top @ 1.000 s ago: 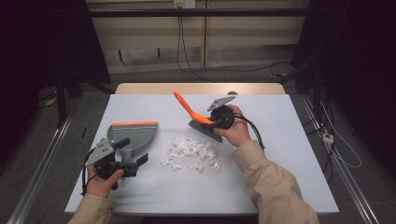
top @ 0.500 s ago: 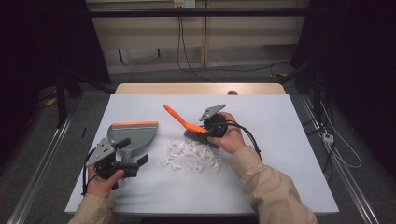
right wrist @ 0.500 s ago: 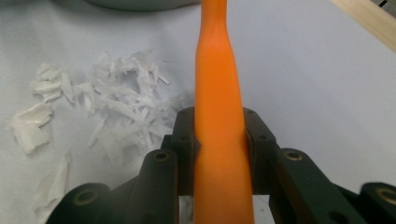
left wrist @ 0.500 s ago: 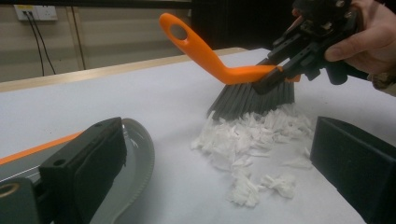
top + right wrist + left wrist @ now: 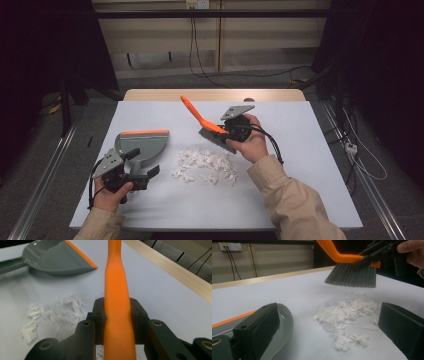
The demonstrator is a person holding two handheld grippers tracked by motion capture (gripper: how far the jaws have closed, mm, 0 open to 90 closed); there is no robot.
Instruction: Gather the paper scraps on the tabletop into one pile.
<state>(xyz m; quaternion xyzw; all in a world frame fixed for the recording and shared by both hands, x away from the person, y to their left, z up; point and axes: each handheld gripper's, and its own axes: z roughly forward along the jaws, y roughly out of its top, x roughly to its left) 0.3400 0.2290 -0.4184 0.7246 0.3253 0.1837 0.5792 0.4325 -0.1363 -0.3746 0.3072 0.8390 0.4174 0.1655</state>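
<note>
High view: the right gripper [image 5: 234, 131] clamps the brush [image 5: 210, 129] by the orange handle where it joins the head. Compared with the earlier pictures, the brush has swung from far behind the paper scraps [image 5: 205, 165] down toward them and then lifted again, so its bristles now hang above the far right edge of the pile, not touching it. That reads as a sweep stroke being set up or repeated; the scraps lie loose on the table [image 5: 300, 150] and none are in the dustpan [image 5: 142, 145]. The left gripper [image 5: 131, 172] has kept its place, at the dustpan's handle, pan mouth facing away from the person.

Left gripper view: its jaws stand spread, one beside the dustpan [image 5: 279, 325], the other right of the scraps [image 5: 347, 320]; whether they pinch the handle I cannot tell. The grey bristles [image 5: 352, 276] hover clear above the pile.

Right gripper view: both jaws press the orange handle [image 5: 117, 302] from either side. Ahead and left lie the white, crumpled scraps [image 5: 50, 312], with the dustpan [image 5: 57, 260] beyond them.
</note>
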